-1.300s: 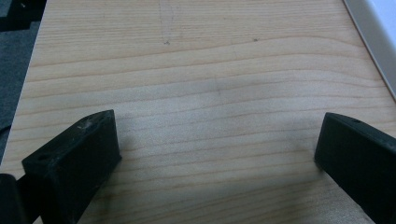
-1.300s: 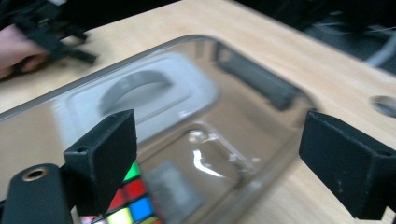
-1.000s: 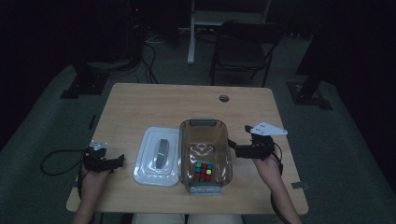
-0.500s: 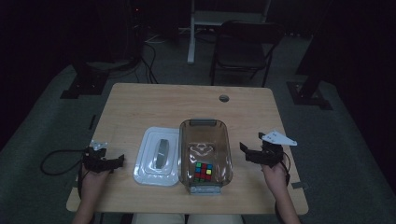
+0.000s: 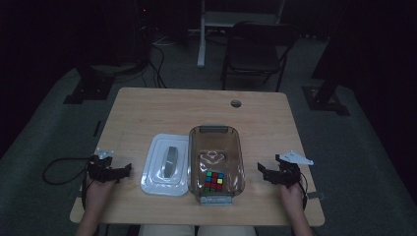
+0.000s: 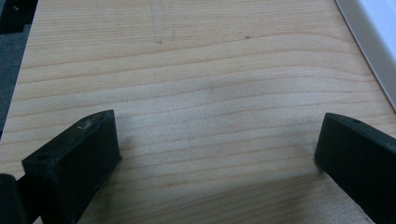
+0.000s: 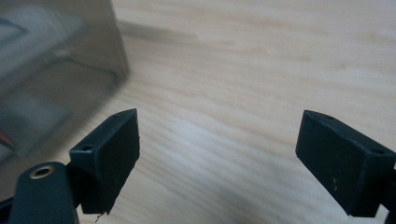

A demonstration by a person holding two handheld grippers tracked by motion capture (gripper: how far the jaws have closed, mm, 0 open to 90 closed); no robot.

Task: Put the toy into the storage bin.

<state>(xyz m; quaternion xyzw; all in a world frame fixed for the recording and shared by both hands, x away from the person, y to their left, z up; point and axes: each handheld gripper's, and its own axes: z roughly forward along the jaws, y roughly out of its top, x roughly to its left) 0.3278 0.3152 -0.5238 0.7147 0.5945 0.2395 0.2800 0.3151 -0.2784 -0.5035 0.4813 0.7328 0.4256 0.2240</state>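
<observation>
One box [image 5: 216, 147]; one lid [image 5: 166, 164]; one cube [image 5: 213, 181]; two grippers [image 5: 127, 168].

Multicoloured cube [image 5: 213, 180], white lid [image 5: 166, 164]

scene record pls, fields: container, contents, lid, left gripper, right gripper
container: clear plastic box, lid off, near the middle of the wooden table
contents: colour-tiled puzzle cube at the box's near end
lid: white lid flat on the table, right against the box's left side
left gripper: left gripper open, empty, low over bare wood left of the lid
right gripper: right gripper open, empty, just right of the box, jaws closing slightly
</observation>
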